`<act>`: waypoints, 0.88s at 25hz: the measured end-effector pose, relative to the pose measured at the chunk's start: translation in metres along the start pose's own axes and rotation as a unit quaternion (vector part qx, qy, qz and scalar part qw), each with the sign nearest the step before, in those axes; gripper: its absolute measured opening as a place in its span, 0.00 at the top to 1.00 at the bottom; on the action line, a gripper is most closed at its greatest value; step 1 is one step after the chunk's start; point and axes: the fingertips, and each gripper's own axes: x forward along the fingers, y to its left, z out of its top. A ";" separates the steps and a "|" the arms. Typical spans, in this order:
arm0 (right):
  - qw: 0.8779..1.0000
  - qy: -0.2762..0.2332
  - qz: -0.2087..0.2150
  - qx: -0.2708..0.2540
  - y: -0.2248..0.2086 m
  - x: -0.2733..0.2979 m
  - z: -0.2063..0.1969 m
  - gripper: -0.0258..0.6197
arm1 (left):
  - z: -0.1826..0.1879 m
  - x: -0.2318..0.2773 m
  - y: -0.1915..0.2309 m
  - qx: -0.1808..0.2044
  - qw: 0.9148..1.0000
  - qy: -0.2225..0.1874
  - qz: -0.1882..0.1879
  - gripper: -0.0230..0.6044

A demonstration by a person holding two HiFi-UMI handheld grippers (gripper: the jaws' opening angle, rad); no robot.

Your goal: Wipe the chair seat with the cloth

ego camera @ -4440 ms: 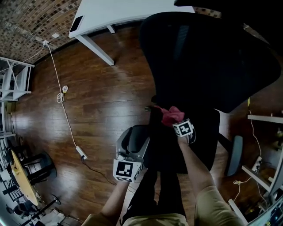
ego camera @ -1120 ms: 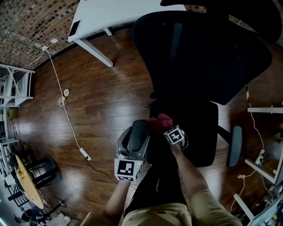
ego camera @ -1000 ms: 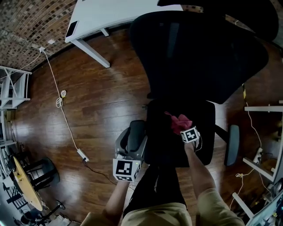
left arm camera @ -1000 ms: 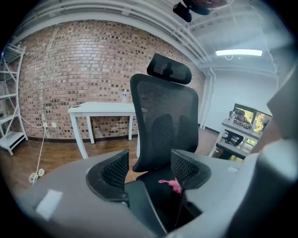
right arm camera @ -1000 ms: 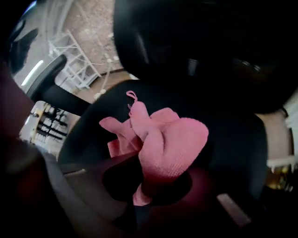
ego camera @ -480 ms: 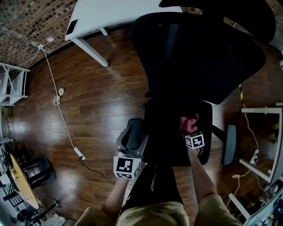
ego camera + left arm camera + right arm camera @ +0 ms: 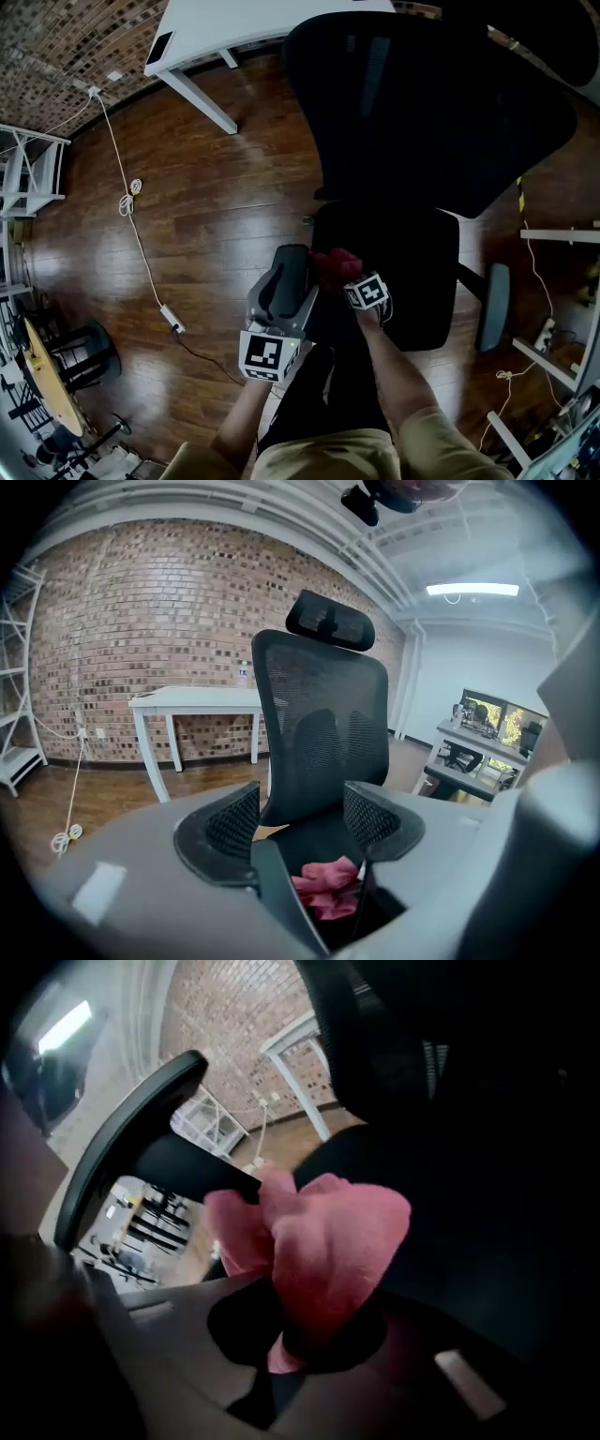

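Observation:
A black office chair stands below me, its mesh back [image 7: 431, 103] rising behind the seat [image 7: 412, 281]. My right gripper [image 7: 352, 279] is shut on a bunched red cloth [image 7: 330, 265], which it presses on the seat's left front part. In the right gripper view the cloth [image 7: 328, 1241] fills the jaws of the right gripper [image 7: 314, 1326] and hides the pads. My left gripper [image 7: 286, 262] holds the chair's left armrest [image 7: 284, 291], a grey jaw on each side of it. From the left gripper [image 7: 300, 822] I see the cloth [image 7: 323, 888] on the seat, below the chair back.
A white desk [image 7: 253, 23] stands beyond the chair at the brick wall. A cable and power strip [image 7: 172, 319] lie on the wooden floor to the left. The chair's right armrest [image 7: 494, 305] juts out beside white shelving [image 7: 562, 253]. Another white rack [image 7: 28, 173] is far left.
My right gripper has swept the cloth from the right side of the seat across to its left front, close to the left gripper. The left gripper has stayed on the armrest.

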 end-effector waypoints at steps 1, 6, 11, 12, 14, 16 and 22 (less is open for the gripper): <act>0.999 0.021 -0.034 0.005 -0.032 -0.014 -0.017 0.94 | -0.001 0.000 0.003 -0.002 1.000 -0.001 0.003 0.55; 0.966 0.129 -0.224 -0.002 -0.189 -0.143 -0.125 0.94 | -0.001 0.005 -0.007 0.015 1.000 -0.004 0.002 0.55; 0.948 0.136 -0.279 0.068 -0.213 -0.192 -0.159 0.94 | -0.001 0.002 -0.019 -0.009 1.000 -0.007 -0.012 0.55; 0.954 0.124 -0.252 0.103 -0.198 -0.179 -0.159 0.94 | -0.004 0.002 -0.022 -0.005 1.000 -0.006 -0.014 0.55; 0.973 0.048 -0.196 0.115 -0.163 -0.148 -0.126 0.94 | -0.007 0.001 -0.024 -0.004 1.000 -0.004 -0.017 0.55; 0.991 -0.050 -0.092 0.083 -0.093 -0.100 -0.067 0.94 | -0.005 -0.005 -0.019 -0.008 1.000 -0.002 -0.014 0.55; 0.986 -0.038 0.161 -0.030 0.112 0.016 0.006 0.94 | -0.004 -0.016 -0.008 -0.029 1.000 -0.003 0.004 0.57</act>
